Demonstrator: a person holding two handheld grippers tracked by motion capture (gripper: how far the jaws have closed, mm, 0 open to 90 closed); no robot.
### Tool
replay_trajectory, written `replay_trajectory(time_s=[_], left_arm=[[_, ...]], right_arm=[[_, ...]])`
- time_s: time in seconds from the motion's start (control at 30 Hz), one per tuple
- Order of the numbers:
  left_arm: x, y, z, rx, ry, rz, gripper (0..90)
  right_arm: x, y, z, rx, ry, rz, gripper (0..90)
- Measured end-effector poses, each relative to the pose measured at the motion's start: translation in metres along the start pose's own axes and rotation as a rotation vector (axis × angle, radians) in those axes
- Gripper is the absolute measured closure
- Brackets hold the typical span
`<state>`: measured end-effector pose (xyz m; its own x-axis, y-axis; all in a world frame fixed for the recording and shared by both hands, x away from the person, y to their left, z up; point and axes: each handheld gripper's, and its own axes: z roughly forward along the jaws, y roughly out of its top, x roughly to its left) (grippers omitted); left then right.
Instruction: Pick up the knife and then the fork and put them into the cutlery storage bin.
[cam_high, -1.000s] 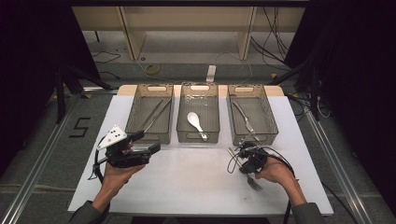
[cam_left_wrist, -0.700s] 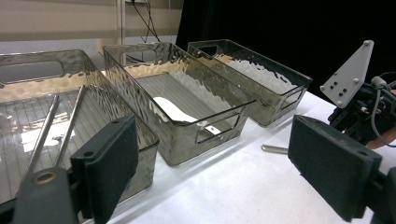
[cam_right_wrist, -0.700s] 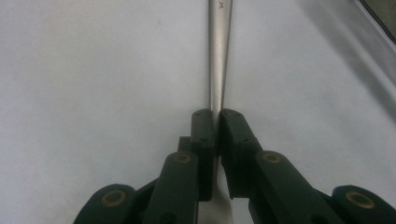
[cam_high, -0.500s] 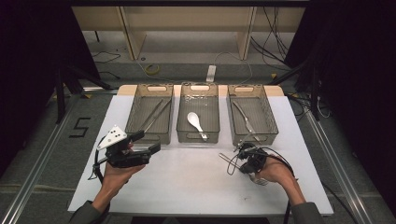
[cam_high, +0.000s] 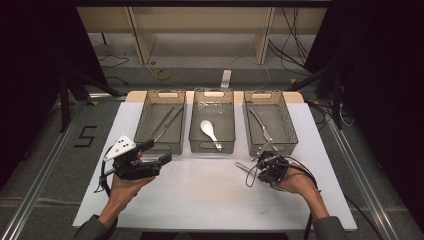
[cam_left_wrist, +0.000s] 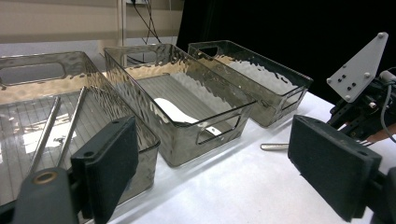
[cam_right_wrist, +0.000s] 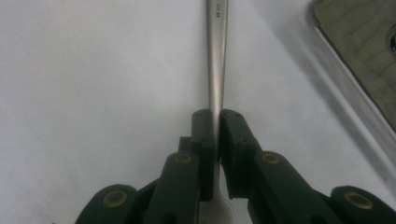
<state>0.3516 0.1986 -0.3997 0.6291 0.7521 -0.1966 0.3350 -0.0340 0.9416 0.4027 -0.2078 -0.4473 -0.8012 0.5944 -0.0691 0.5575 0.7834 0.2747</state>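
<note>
My right gripper (cam_high: 265, 167) rests low over the white table, just in front of the right bin. Its jaws are shut on the handle of a metal utensil (cam_right_wrist: 217, 56), pads pressed on both sides (cam_right_wrist: 217, 126). The handle's free end (cam_high: 241, 165) points left across the table and also shows as a metal tip (cam_left_wrist: 274, 146). My left gripper (cam_high: 159, 151) hovers in front of the left bin, open and with nothing between its pads (cam_left_wrist: 219, 172).
Three clear bins stand in a row at the back. The left bin (cam_high: 145, 117) holds metal chopsticks (cam_high: 167, 122), the middle bin (cam_high: 196, 120) a white spoon (cam_high: 209, 130), and the right bin (cam_high: 287, 125) a metal utensil (cam_high: 261, 125). White table (cam_high: 200, 200) lies in front.
The utensil's handle now sticks out to the left of the right gripper, which it did not a second ago. Both hands stay where they were.
</note>
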Motion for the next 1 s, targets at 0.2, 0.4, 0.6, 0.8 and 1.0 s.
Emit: replay_trajectory(time_s=[0.2,0.4,0.6,0.8,1.0], left_arm=[[0.0,0.0,0.0,0.001,0.0,0.0,15.8],[0.0,0.0,0.0,0.001,0.0,0.001,15.7],[0.0,0.0,0.0,0.001,0.0,0.001,15.8],[0.0,0.0,0.0,0.001,0.0,0.001,15.7],[0.0,0.0,0.0,0.001,0.002,0.0,15.8]], right_arm=[[-0.003,-0.002,-0.004,-0.022,0.007,0.013,85.1],[-0.005,-0.003,-0.007,-0.035,0.008,0.028,85.1],[-0.008,-0.005,-0.011,-0.054,0.011,0.046,85.1],[-0.013,-0.008,-0.019,-0.087,0.011,0.067,85.1],[-0.017,-0.011,-0.035,-0.14,0.014,0.08,85.1]])
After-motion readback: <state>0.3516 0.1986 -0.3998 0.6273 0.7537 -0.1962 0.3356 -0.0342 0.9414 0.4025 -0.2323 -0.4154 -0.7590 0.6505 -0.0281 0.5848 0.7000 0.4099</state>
